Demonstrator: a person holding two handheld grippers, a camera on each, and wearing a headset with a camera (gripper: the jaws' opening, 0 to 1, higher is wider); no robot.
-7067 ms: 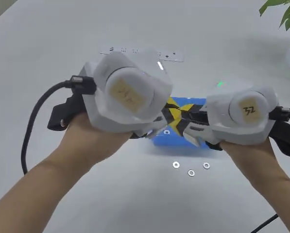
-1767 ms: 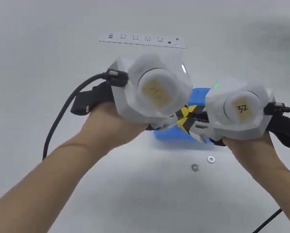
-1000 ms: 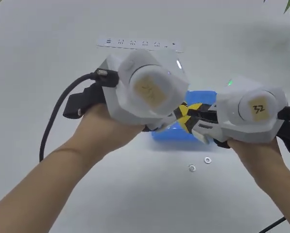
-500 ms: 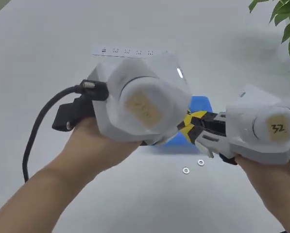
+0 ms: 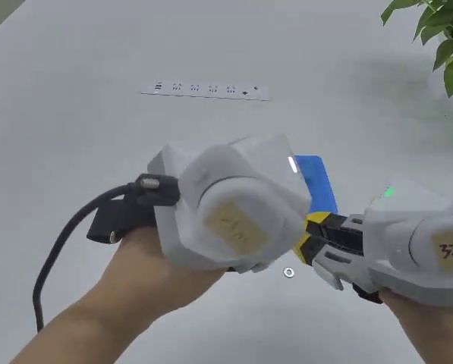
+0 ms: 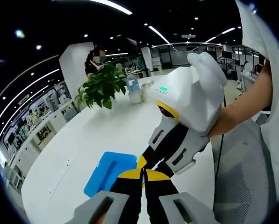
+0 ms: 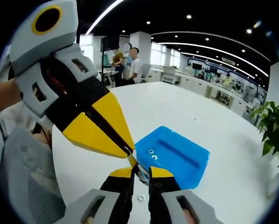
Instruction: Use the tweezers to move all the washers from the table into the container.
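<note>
- Watching from beside the white desk [image 5: 97, 45]: the person has both tools nose to nose, low over the middle of the desktop and angled down.
- right gripper [image 7: 140, 176]: jaws nearly together w/ a sliver of the thin metal tweezers [image 7: 139, 171] sitting in the slot, so it looks clamped on them. Makes sense, something has to carry the tool.
- left gripper [image 6: 144, 173]: jaws pressed together, tip butted right up against the right one's tip. Can't tell if it's also pinching tweezers metal. My guess is it's there to squeeze or steady them, b/c one two-jaw tool prob can't both hold and close tweezers.
- One small silver ring washer [image 5: 288, 272] lies flat on the desk, just off the near edge of the shallow blue plastic container [image 5: 317, 186]. It's pretty much under the joined tips, not touched afaict.
- Two more washers [image 7: 151, 152] lie inside the container, by the corner closest to the tips.
- Container parked that close = short carry, imo that's the whole point.
- White power strip [image 5: 205, 89] sits toward the desk's far edge, leafy green plant [image 5: 431, 38] toward the far right corner, both well apart from the work.
- Next bit prob needs a slow dip. A thin flat washer on a slick top could skid away.
</note>
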